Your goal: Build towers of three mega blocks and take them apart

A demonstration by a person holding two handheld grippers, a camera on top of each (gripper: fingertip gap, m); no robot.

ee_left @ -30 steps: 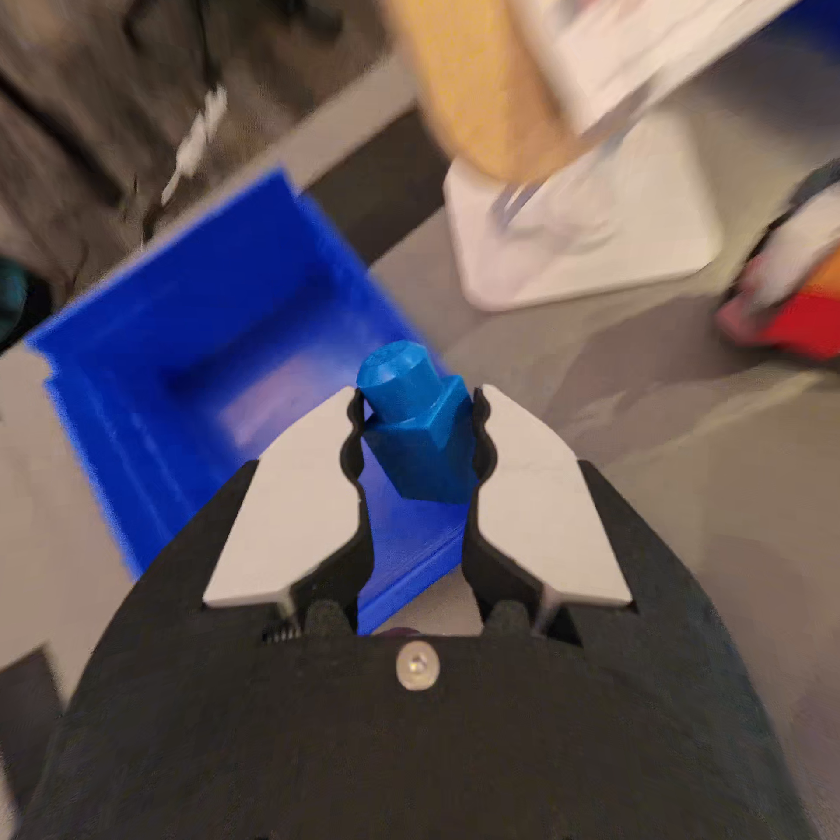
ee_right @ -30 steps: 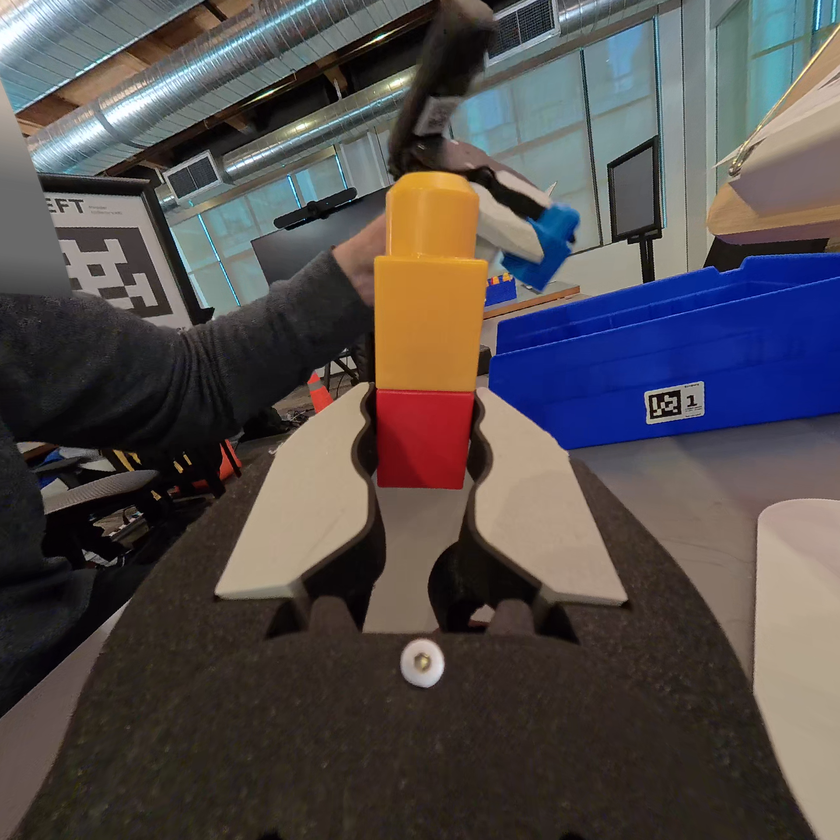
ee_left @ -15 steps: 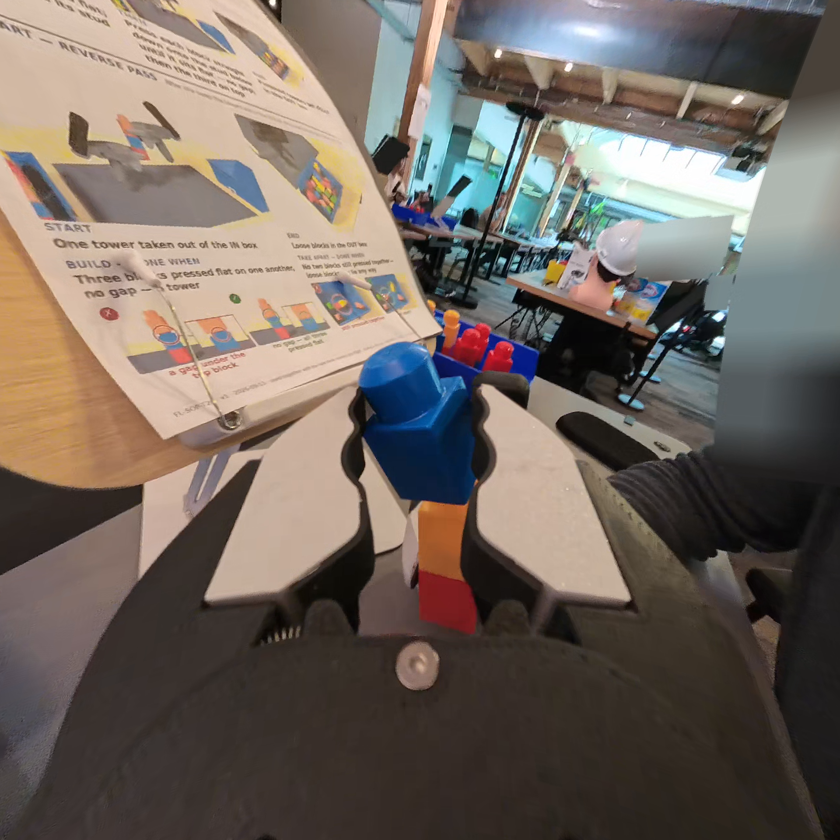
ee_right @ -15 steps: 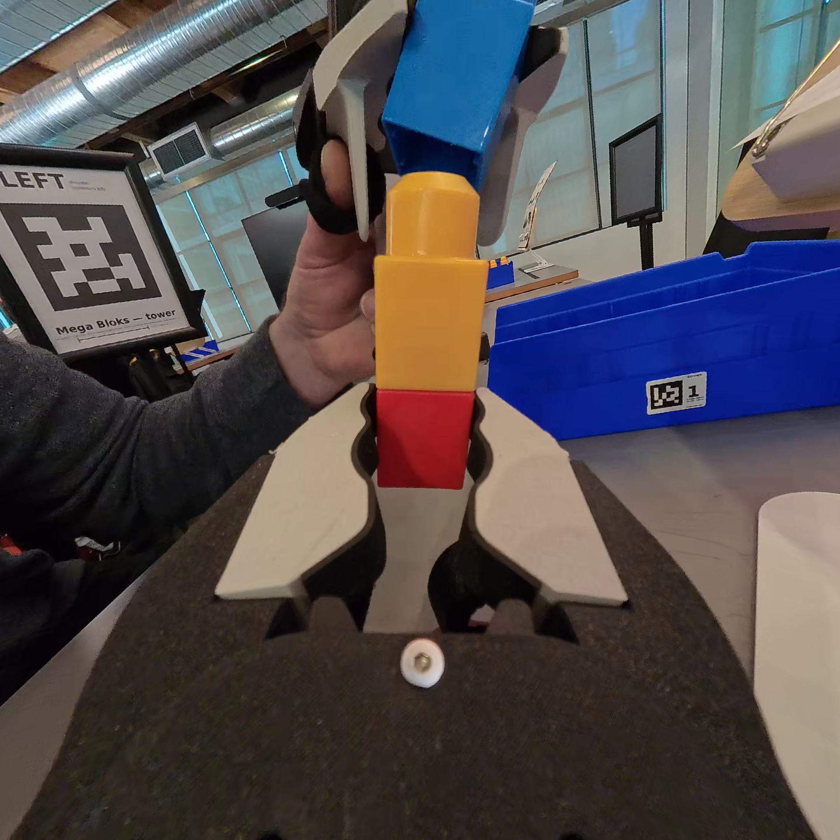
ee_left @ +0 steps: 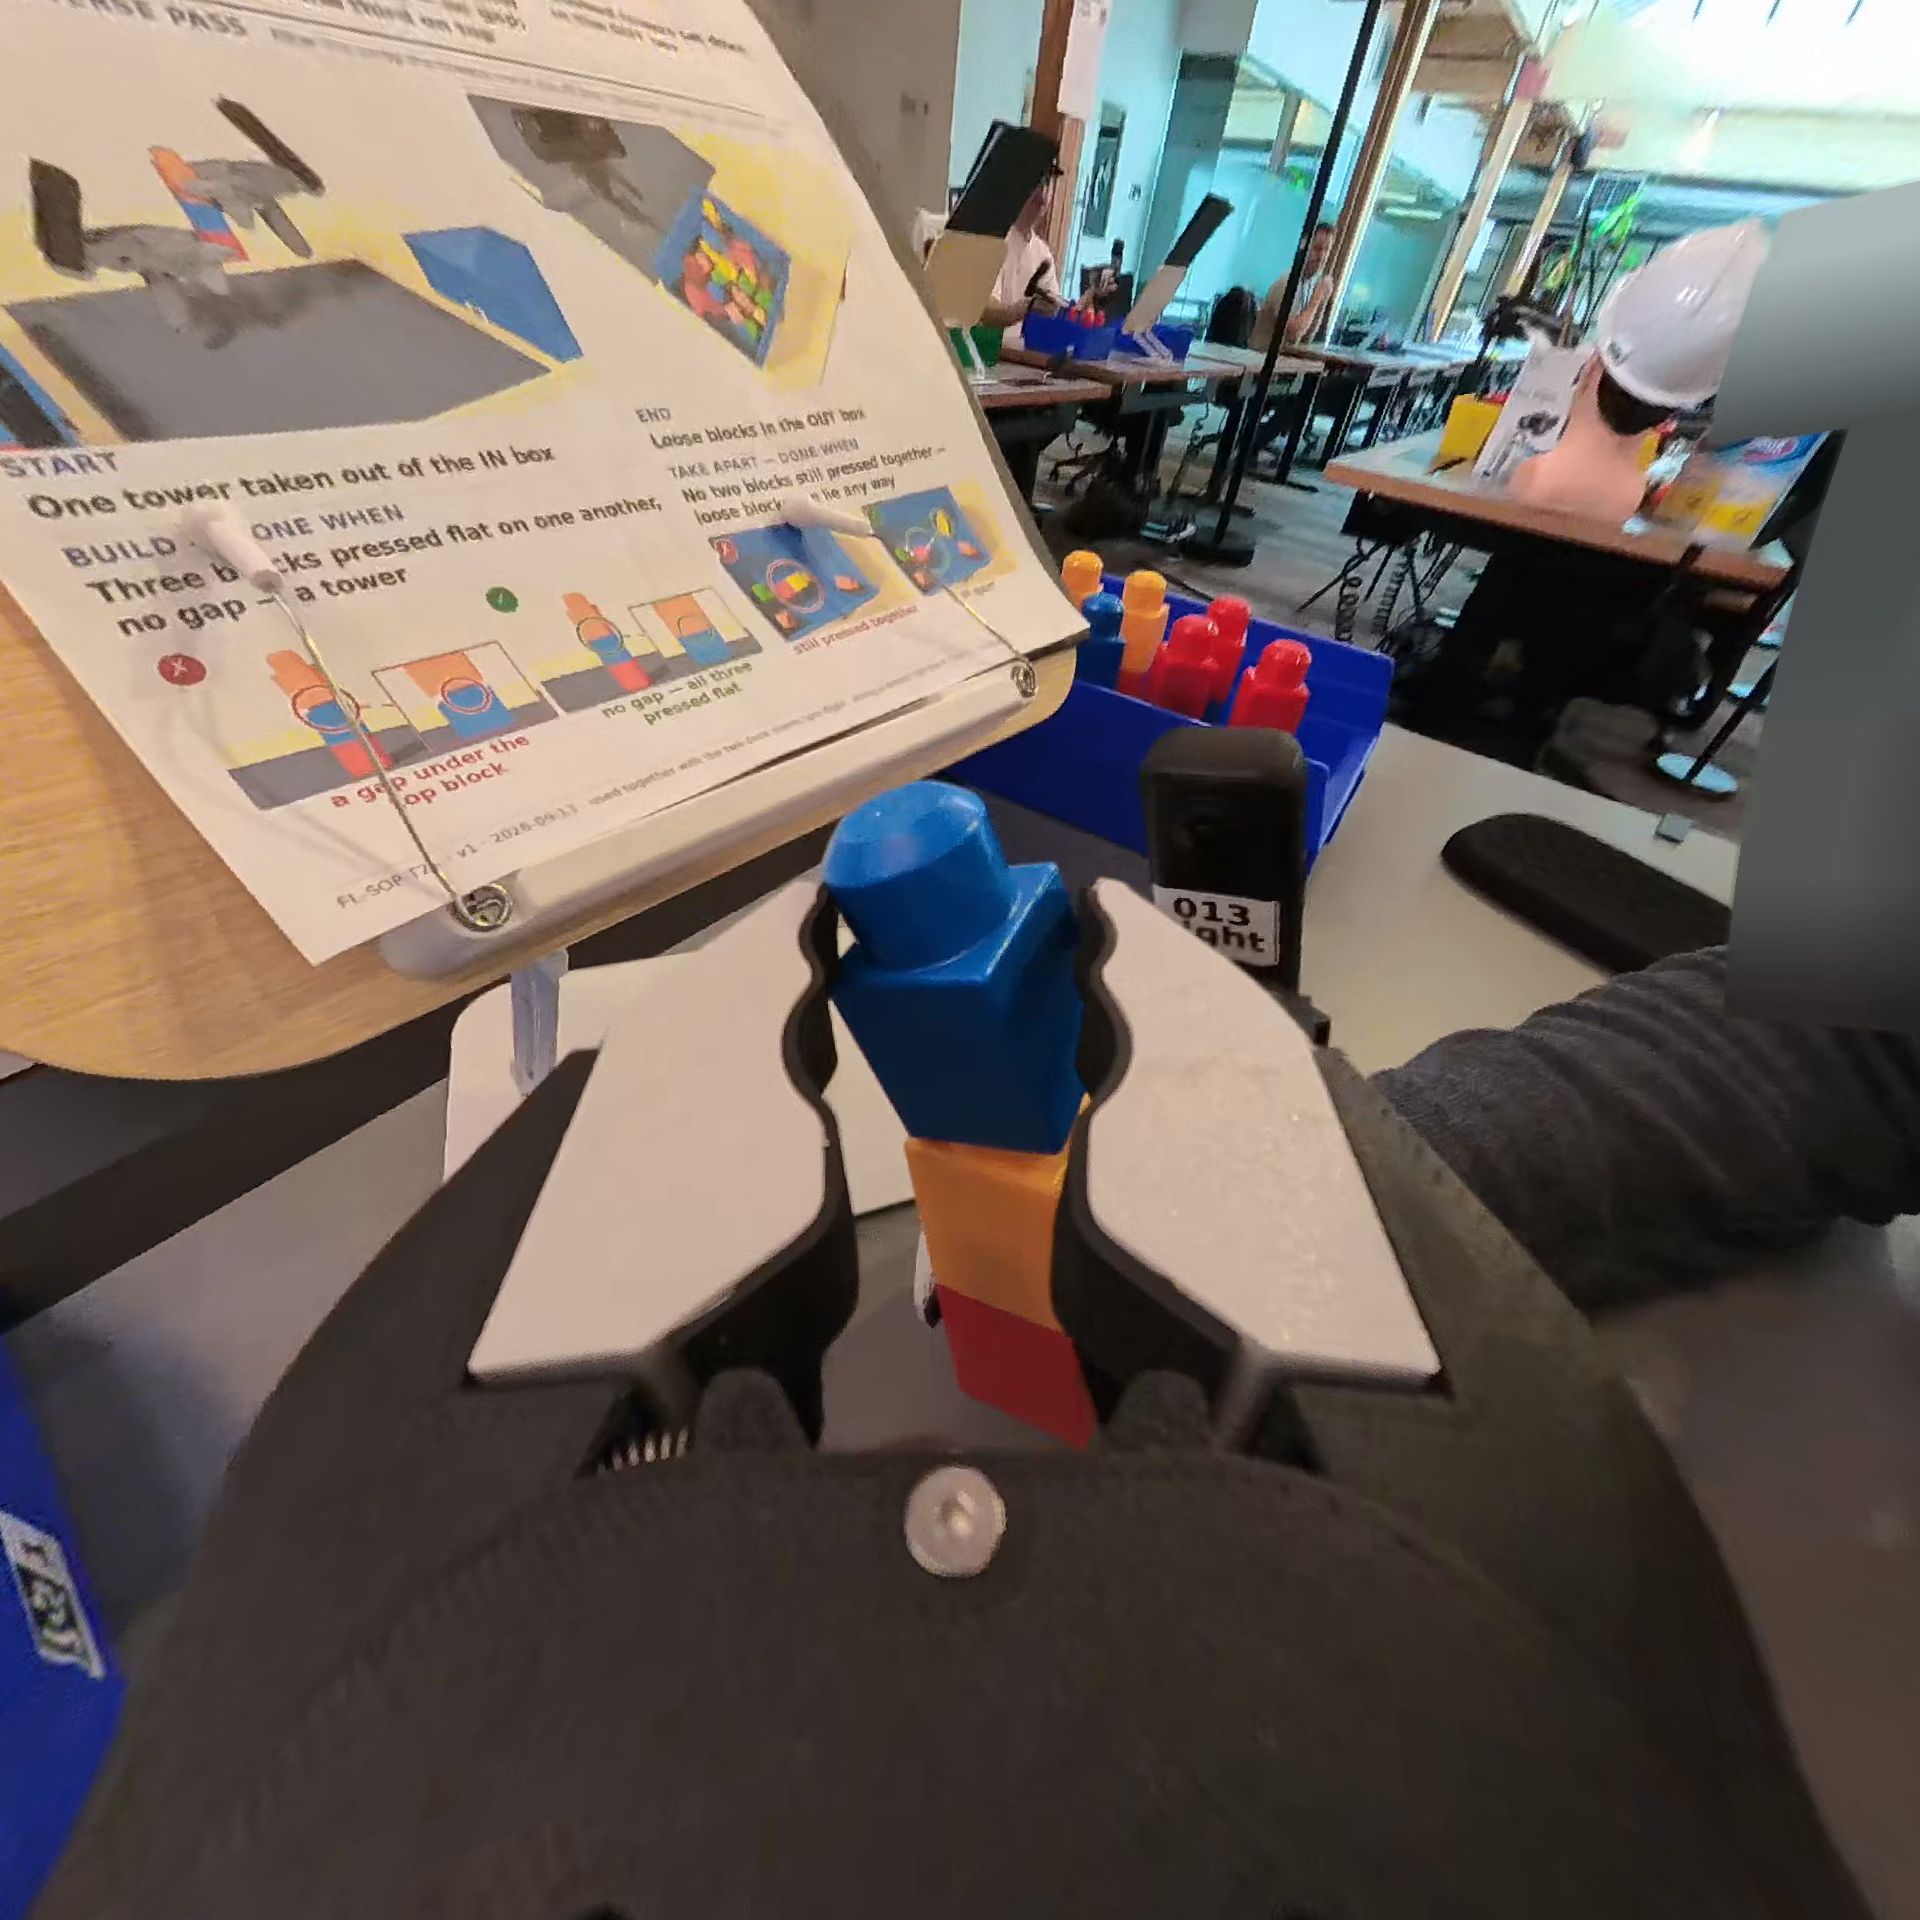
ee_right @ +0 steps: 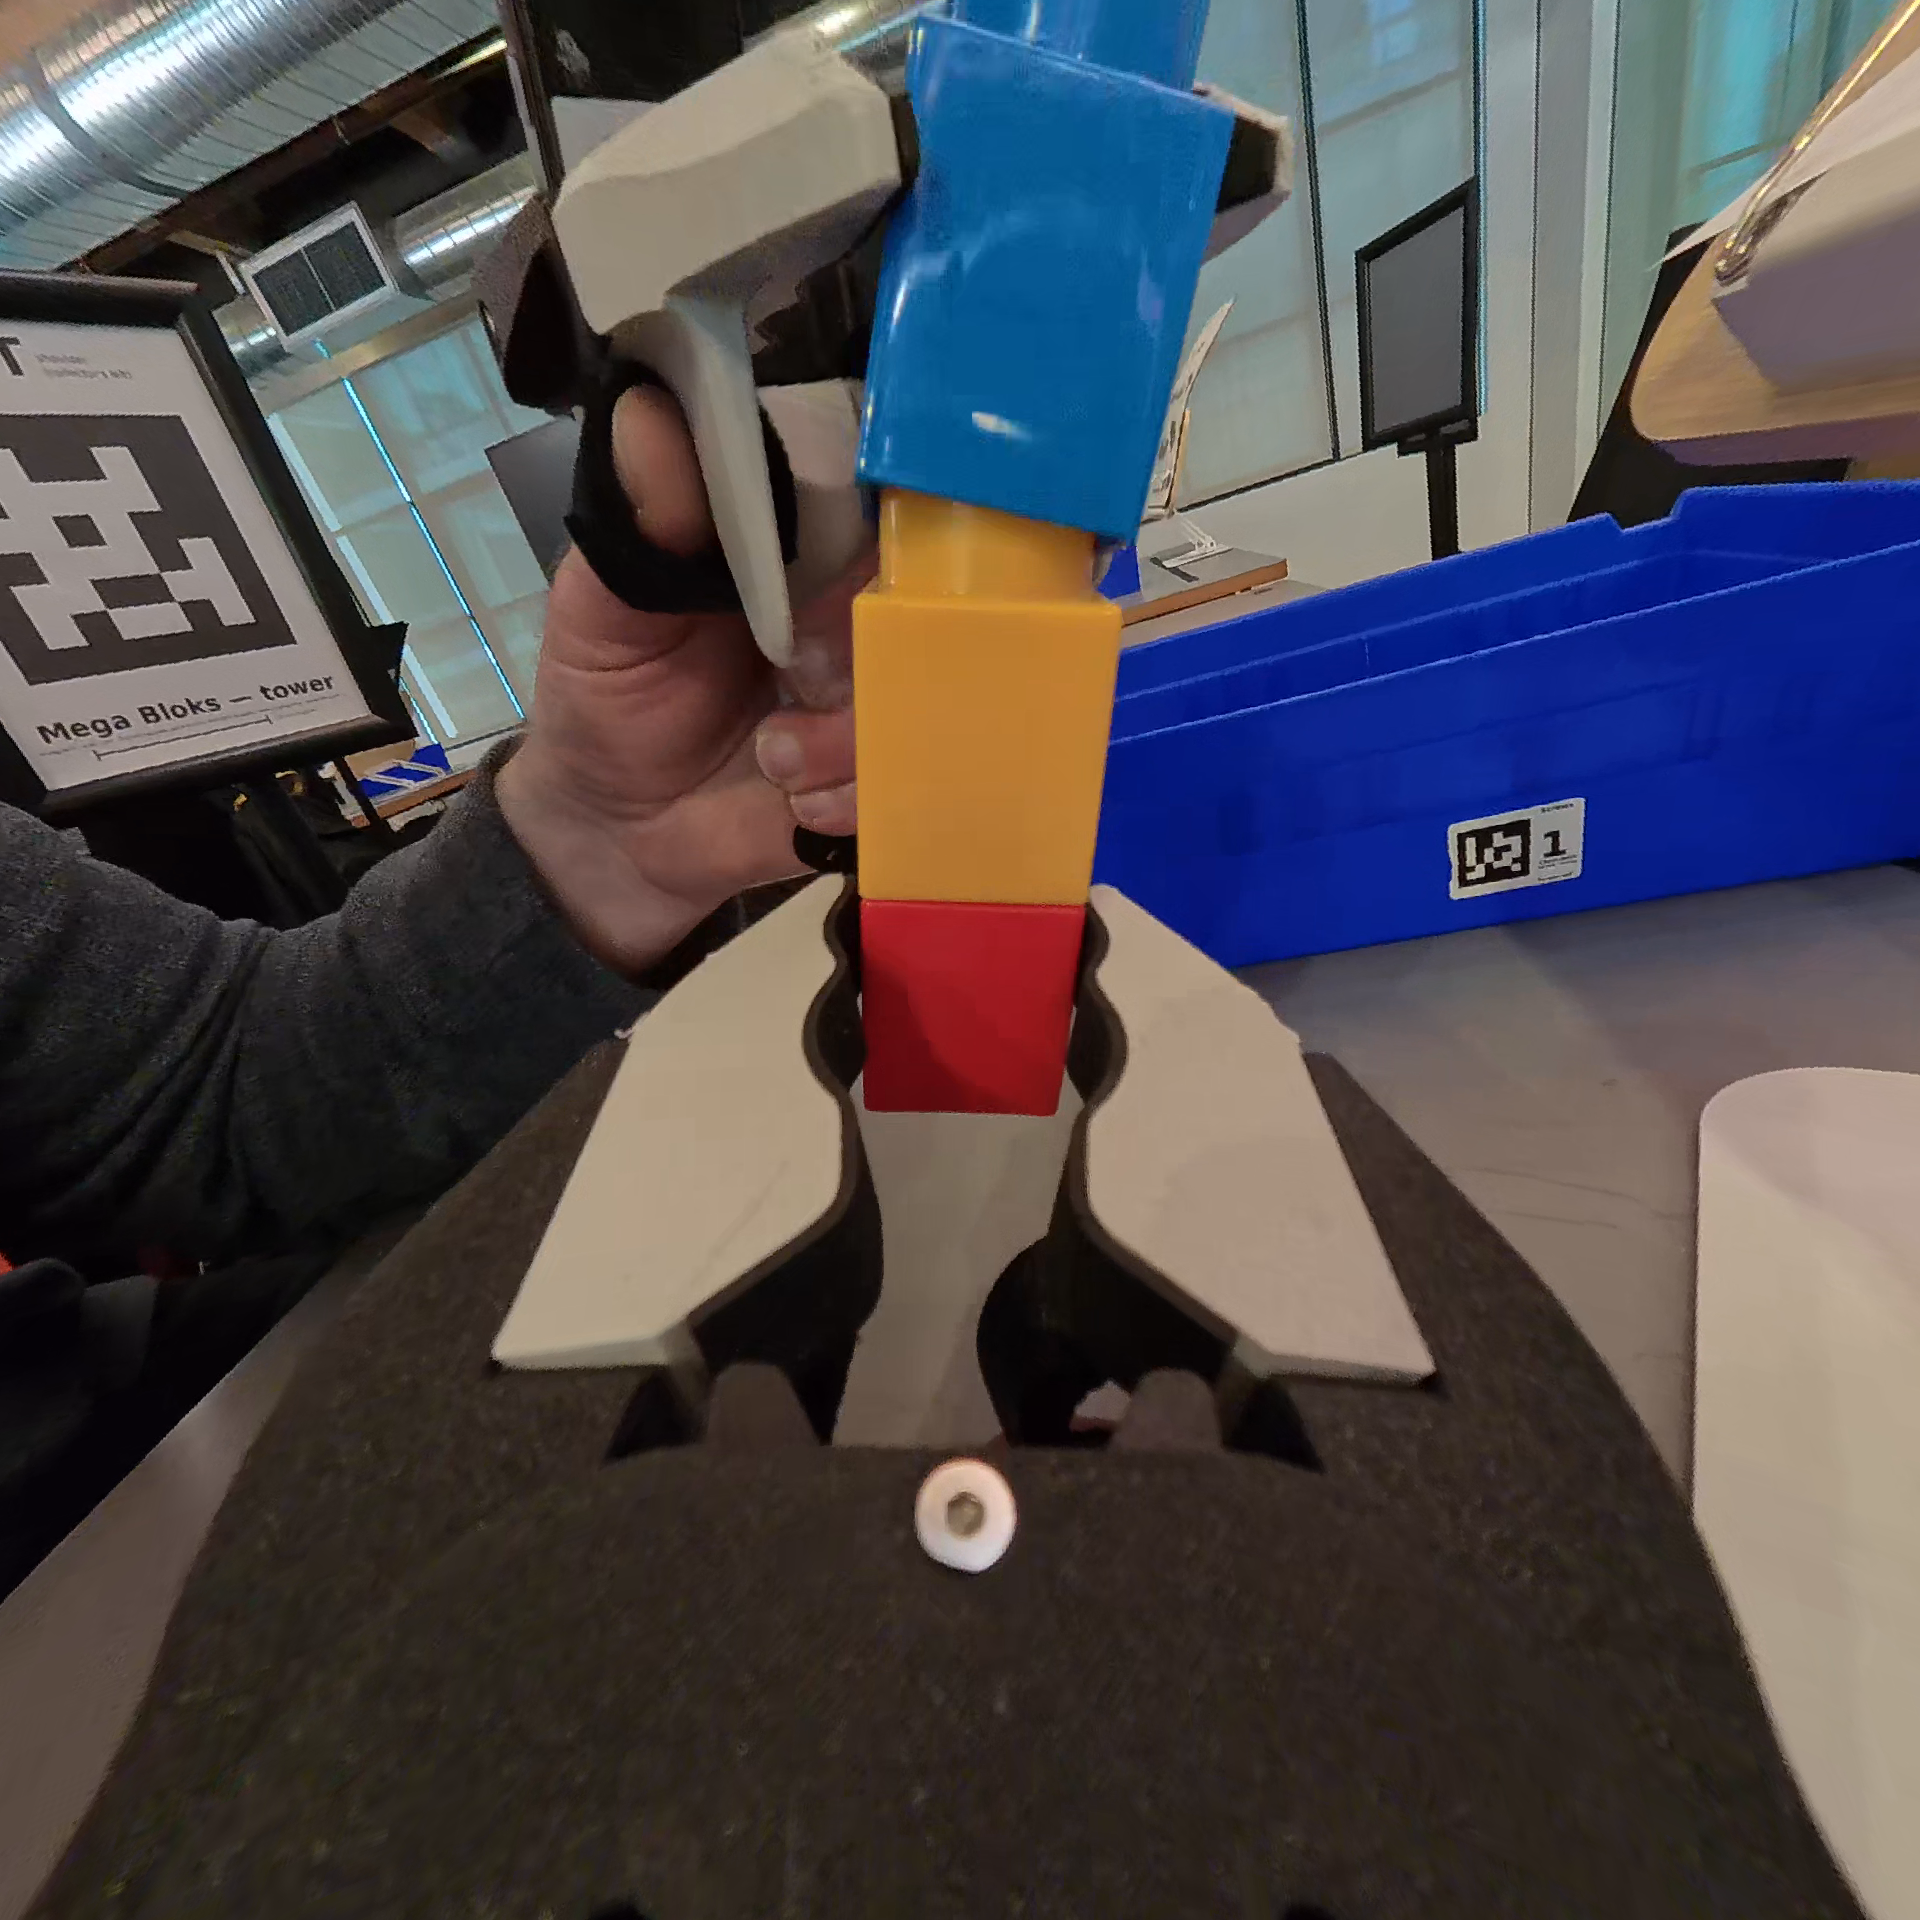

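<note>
Left tongs (ee_left: 951, 997) clamp blue block (ee_left: 961, 1018), half-seated on yellow block (ee_right: 977, 748).

Writing shows in five places, though the words themselves are not repeated here. A white printed instruction sheet (ee_left: 468, 468) with coloured pictures is clipped to a tilted wooden board (ee_left: 125, 935). A small white label (ee_left: 1216, 925) with black characters sits on a black upright housing (ee_left: 1221, 810). A white sticker (ee_right: 1515, 847) with a square code and a digit is on the long blue plastic bin (ee_right: 1455, 727) at the table's far edge. A black-framed sign (ee_right: 135, 561) shows a large square code above a line of print. A blurred white sticker (ee_left: 52, 1621) is on a blue wall at the left.
</note>
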